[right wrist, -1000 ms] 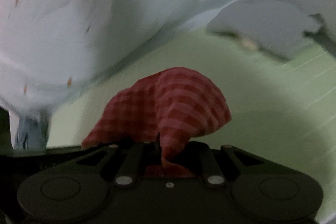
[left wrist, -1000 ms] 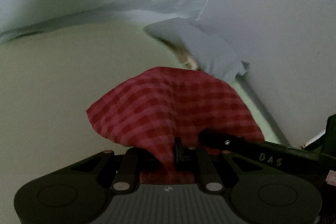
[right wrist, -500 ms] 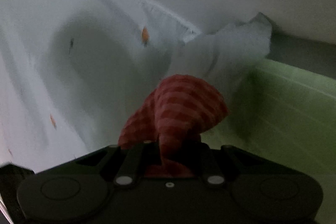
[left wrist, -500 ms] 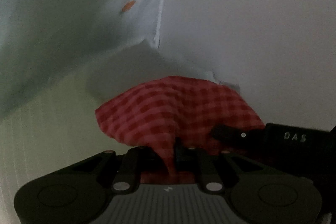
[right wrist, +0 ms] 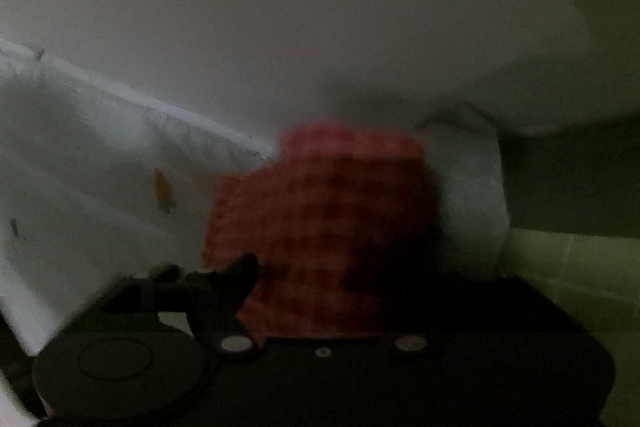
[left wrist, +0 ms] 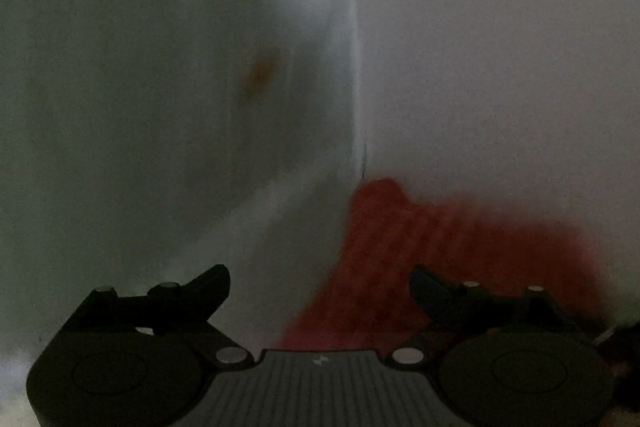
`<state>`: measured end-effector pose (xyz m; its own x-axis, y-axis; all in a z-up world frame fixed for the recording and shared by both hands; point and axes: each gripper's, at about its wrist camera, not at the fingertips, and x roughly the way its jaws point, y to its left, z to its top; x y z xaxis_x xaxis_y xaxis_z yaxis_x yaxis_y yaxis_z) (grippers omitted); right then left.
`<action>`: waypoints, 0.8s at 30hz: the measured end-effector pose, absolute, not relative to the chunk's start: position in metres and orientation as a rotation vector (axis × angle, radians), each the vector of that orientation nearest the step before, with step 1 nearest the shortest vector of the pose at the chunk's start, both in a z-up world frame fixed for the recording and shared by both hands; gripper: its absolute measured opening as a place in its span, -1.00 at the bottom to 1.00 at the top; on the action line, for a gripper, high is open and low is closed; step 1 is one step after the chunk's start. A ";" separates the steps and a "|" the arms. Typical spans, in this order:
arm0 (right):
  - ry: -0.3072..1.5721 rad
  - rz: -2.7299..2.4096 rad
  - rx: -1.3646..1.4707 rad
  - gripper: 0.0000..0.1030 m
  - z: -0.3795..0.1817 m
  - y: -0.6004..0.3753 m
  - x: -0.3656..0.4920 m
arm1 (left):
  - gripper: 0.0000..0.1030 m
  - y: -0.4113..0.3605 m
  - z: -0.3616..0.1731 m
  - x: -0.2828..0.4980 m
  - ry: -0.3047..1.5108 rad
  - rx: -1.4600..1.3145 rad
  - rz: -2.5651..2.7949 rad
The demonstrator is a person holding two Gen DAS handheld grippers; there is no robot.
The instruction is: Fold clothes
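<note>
Left gripper (left wrist: 320, 279) jaws spread wide, empty; red checked cloth (left wrist: 420, 259) lies lower right, against its right finger. Right gripper (right wrist: 340, 291) looks open; its right finger is hidden under the cloth, grip unclear.

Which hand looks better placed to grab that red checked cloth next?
Probably the right. The red checked cloth sits squarely ahead of the open right gripper, whereas from the open left gripper it lies off toward one finger, blurred.
</note>
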<state>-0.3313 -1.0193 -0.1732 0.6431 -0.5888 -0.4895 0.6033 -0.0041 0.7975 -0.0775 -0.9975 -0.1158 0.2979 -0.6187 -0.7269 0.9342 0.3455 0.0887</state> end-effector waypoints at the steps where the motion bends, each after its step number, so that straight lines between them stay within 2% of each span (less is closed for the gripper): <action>1: 0.035 -0.937 1.211 0.43 -0.172 -1.016 -0.329 | 0.86 -0.993 -0.127 -0.074 0.694 0.550 -1.101; 5: 0.192 -0.949 1.036 0.45 -0.164 -1.008 -0.314 | 0.88 -0.967 -0.147 -0.061 0.810 0.393 -1.077; 6: 0.231 -0.957 1.001 0.54 -0.162 -1.004 -0.311 | 0.88 -0.959 -0.147 -0.061 0.822 0.371 -1.067; 7: 0.271 -0.969 0.968 0.76 -0.160 -1.002 -0.307 | 0.88 -0.955 -0.146 -0.060 0.821 0.356 -1.053; 9: 0.383 -1.045 0.915 0.87 -0.155 -0.998 -0.305 | 0.90 -0.938 -0.134 -0.069 0.785 0.336 -1.037; 12: 0.438 -1.064 0.878 0.89 -0.151 -0.983 -0.310 | 1.00 -0.905 -0.112 -0.086 0.728 0.301 -1.024; 15: 0.454 -1.075 0.820 0.99 -0.140 -0.962 -0.321 | 1.00 -0.871 -0.091 -0.104 0.671 0.266 -1.011; 24: 0.426 -1.017 0.532 1.00 -0.066 -0.877 -0.348 | 1.00 -0.766 -0.030 -0.159 0.528 0.146 -0.939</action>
<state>-0.3475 -0.8771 -0.0660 0.4642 -0.6815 -0.5658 0.8813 0.4193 0.2180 -0.1594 -0.7662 -0.0298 0.4747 -0.7300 -0.4917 0.7996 0.5911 -0.1057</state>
